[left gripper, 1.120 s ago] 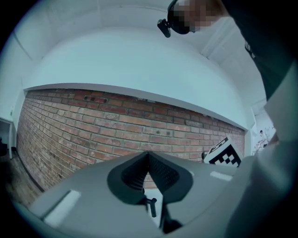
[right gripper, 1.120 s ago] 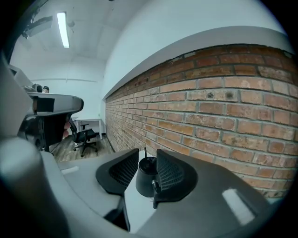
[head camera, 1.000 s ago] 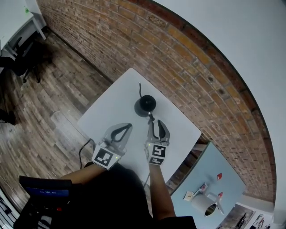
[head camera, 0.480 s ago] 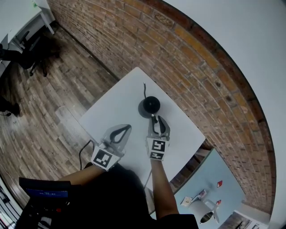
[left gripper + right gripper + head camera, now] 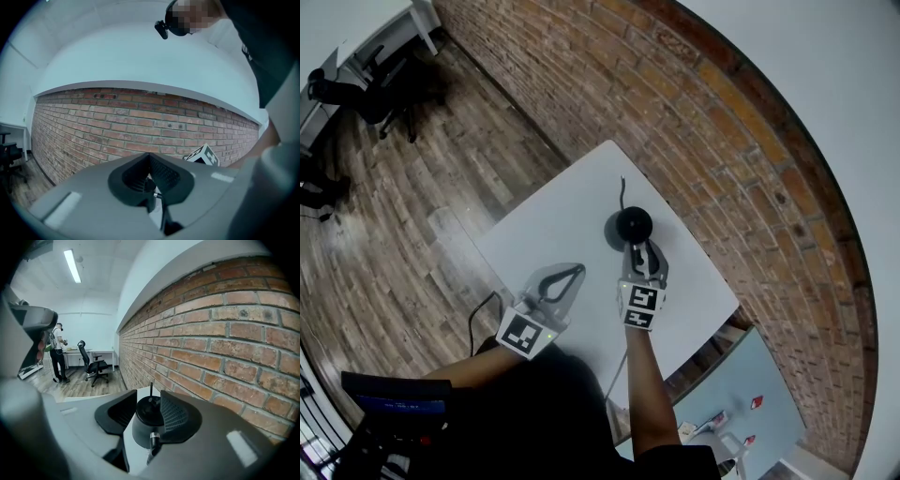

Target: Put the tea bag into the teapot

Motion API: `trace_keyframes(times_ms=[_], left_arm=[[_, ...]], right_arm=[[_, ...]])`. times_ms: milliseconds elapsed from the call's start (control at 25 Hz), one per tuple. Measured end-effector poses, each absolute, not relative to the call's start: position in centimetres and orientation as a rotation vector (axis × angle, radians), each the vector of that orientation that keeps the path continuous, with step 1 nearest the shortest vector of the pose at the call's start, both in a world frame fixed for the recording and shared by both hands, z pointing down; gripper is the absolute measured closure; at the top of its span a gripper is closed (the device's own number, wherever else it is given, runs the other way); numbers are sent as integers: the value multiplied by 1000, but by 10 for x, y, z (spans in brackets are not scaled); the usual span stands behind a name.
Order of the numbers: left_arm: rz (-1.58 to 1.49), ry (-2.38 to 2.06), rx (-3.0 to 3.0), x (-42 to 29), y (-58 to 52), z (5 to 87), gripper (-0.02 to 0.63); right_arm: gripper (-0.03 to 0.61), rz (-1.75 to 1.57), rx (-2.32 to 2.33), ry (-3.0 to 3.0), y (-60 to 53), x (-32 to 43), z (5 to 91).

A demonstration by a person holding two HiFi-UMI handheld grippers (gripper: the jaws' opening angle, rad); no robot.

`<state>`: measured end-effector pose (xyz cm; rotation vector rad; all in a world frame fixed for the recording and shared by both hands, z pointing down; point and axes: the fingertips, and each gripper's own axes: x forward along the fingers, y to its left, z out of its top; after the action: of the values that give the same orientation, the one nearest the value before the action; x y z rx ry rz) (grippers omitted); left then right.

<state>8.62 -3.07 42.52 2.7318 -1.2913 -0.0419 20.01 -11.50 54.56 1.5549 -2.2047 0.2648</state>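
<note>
The person's R forearm (image 5: 643, 394) reached fwd over the near edge of the white worktop (image 5: 553, 225), w/ a gripper in each hand. The L gripper (image 5: 577, 272) hung over the near-left part of the worktop, its marker cube (image 5: 525, 333) toward the body. Its jaws were together at the tips, and the L gripper view showed the pads meeting w/ only a thin slit behind them.

The R gripper (image 5: 645, 251) was just right of it and a bit further out, tilted downward and pointing at the teapot (image 5: 634, 225). Its jaws were apart and had just been opening. In the R gripper view the teapot's dark lid showed in the gap btw. the pads, at or just past the tips. Contact couldn't be told.

The teapot, black and round, stood upright toward the far side of the worktop, w/ a thin dark stem (image 5: 622, 192) sticking out on its far side. The tea bag couldn't be made out in any view.

A pale blue table (image 5: 769, 394) stood to the right, apart from the worktop. Beyond the worktop ran a brick wall (image 5: 675, 122), w/ wood-plank floor (image 5: 403, 206) to the left. Far off in the R gripper view were an office chair (image 5: 95, 365) and a standing person (image 5: 58, 352) by white desks.
</note>
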Motion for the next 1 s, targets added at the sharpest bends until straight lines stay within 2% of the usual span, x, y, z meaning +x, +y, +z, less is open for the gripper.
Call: trace_keyframes(times_ms=[1000], left_arm=[[-20, -1297, 2702, 73, -38, 435, 614]], right_arm=[[401, 313, 1532, -2135, -152, 205, 576]])
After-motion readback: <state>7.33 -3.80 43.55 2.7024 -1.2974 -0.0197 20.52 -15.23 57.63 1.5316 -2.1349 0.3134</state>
